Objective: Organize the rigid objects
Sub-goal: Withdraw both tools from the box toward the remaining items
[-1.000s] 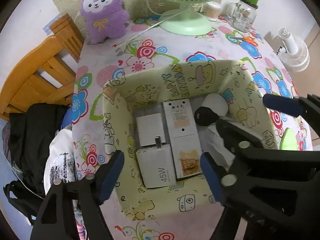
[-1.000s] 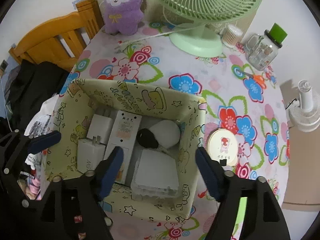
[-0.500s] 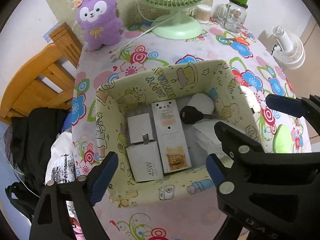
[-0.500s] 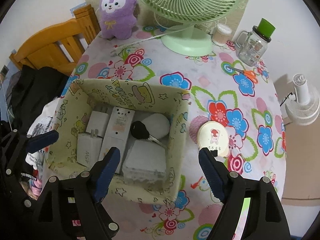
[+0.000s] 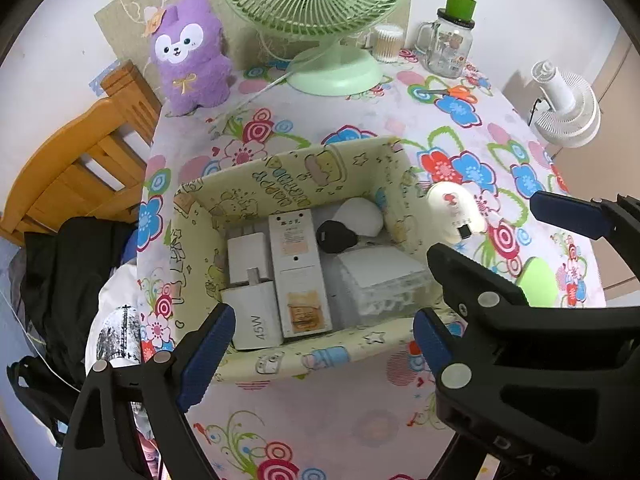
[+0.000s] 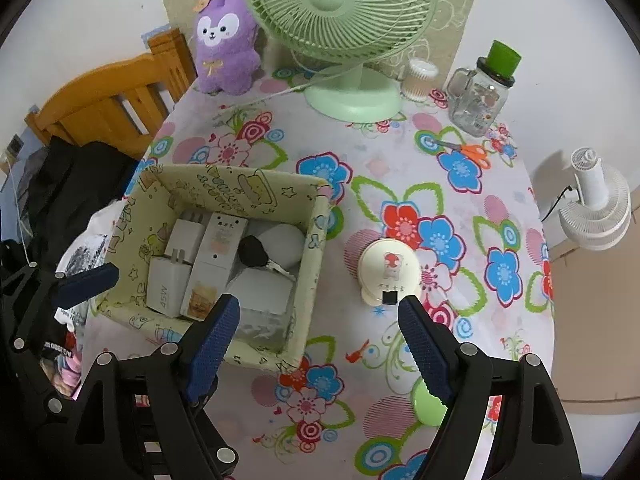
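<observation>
Both tongs released, nothing between the pads. Left gripper (image 5: 318, 344) hangs over the near wall of the yellow cartoon-print box (image 5: 304, 360), pointing steeply down. Right gripper (image 6: 320, 338) hovers beside that box's right corner, above the flowered tablecloth (image 6: 400, 184). Inside the box: white 45W charger (image 5: 254, 320) at front left w/ a 2nd white plug block (image 5: 247, 254) behind it, a long white cartoon-label block (image 5: 298, 268) next to them, a clear plastic case (image 5: 380, 280) on the right, black key (image 5: 335, 236) against a white rounded item (image 5: 360, 220) at the back. Round cream disc w/ bear print (image 6: 389, 272) lies on the cloth outside – just right of the box. Small green piece (image 6: 430, 404) sits near the right gripper's right finger – partly hidden.
</observation>
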A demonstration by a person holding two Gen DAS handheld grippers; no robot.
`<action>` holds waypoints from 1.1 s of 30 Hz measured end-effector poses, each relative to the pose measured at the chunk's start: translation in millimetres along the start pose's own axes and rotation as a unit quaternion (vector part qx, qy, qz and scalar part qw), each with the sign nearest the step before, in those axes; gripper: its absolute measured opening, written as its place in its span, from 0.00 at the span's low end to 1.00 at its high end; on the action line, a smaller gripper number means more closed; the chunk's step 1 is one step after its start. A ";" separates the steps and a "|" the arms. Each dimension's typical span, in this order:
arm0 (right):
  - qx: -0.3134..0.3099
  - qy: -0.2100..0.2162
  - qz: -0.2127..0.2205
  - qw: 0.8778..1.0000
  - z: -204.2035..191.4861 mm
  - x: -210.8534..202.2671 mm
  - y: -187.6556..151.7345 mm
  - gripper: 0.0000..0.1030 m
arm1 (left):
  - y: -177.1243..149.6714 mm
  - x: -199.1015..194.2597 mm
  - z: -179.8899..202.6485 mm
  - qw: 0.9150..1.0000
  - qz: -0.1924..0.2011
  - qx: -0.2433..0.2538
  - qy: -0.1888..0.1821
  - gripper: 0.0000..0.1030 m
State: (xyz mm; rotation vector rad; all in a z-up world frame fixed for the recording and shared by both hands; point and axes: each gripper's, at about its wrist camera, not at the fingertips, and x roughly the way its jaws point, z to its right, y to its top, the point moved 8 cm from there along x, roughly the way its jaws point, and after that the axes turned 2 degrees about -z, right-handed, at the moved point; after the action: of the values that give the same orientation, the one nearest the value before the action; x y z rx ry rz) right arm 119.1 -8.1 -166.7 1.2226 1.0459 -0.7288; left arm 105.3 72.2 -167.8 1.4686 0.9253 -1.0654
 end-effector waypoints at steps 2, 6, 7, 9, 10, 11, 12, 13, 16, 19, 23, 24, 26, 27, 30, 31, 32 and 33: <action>0.001 0.004 0.004 1.000 2.5 -5.0 -0.7 0.82 | 1.3 -4.0 4.6 1.000 0.003 -0.001 0.000 0.90; -0.005 0.007 0.015 1.000 9.1 -15.7 -0.8 0.82 | 3.0 -12.2 14.0 1.000 0.011 0.000 0.002 0.90; -0.005 0.007 0.016 1.000 10.6 -17.3 -0.7 0.82 | 3.3 -13.9 16.2 1.000 0.012 0.000 0.001 0.90; -0.004 0.006 0.019 1.000 15.9 -21.6 -1.4 0.85 | 3.6 -18.0 21.3 1.000 0.015 0.000 -0.002 0.90; -0.003 0.005 0.021 1.000 18.5 -23.4 -1.9 0.87 | 3.9 -19.8 24.3 1.000 0.017 0.000 -0.005 0.90; -0.002 0.004 0.024 1.000 21.4 -25.4 -2.6 0.88 | 4.0 -20.9 26.3 1.000 0.018 0.000 -0.006 0.90; -0.002 0.004 0.026 1.000 24.0 -27.4 -3.3 0.88 | 4.2 -22.2 29.2 1.000 0.019 0.000 -0.009 0.90; -0.002 0.004 0.028 1.000 26.6 -29.1 -4.2 0.88 | 4.4 -23.3 31.9 1.000 0.019 0.000 -0.011 0.90; -0.003 0.004 0.028 1.000 34.7 -32.7 -6.5 0.88 | 5.3 -26.5 42.2 1.000 0.021 0.003 -0.013 0.90; -0.005 0.003 0.031 1.000 43.9 -36.0 -8.6 0.88 | 6.2 -28.6 51.6 1.000 0.023 0.005 -0.014 0.90; -0.005 0.004 0.038 0.999 54.3 -40.7 -11.4 0.88 | 7.6 -31.6 62.4 0.999 0.027 0.004 -0.019 0.90; -0.005 0.004 0.039 0.999 56.9 -41.8 -11.8 0.88 | 7.9 -32.5 64.8 0.999 0.028 0.005 -0.020 0.90; -0.004 0.006 0.041 0.999 63.2 -43.7 -12.9 0.88 | 9.4 -34.6 70.7 0.999 0.033 0.007 -0.018 0.90; -0.004 0.006 0.042 0.999 65.8 -44.5 -13.3 0.88 | 10.1 -35.5 73.0 0.999 0.035 0.008 -0.017 0.90; -0.004 0.003 0.047 0.999 75.4 -47.0 -13.5 0.88 | 12.5 -36.4 81.4 0.999 0.039 0.008 -0.021 0.90; -0.004 0.003 0.048 0.999 77.6 -47.5 -14.0 0.88 | 13.5 -36.7 84.8 0.999 0.041 0.009 -0.024 0.90; -0.004 0.004 0.049 0.999 80.6 -48.0 -14.7 0.88 | 13.8 -36.8 87.8 0.999 0.042 0.009 -0.025 0.90; -0.005 0.005 0.049 0.999 83.8 -48.5 -15.5 0.88 | 14.1 -36.5 90.1 0.999 0.042 0.008 -0.025 0.90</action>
State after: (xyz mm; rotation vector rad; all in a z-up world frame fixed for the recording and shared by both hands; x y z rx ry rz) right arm 107.1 -97.0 -127.2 1.2611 0.9901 -0.6408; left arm 94.8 -19.3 -133.6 1.4748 0.8134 -1.0455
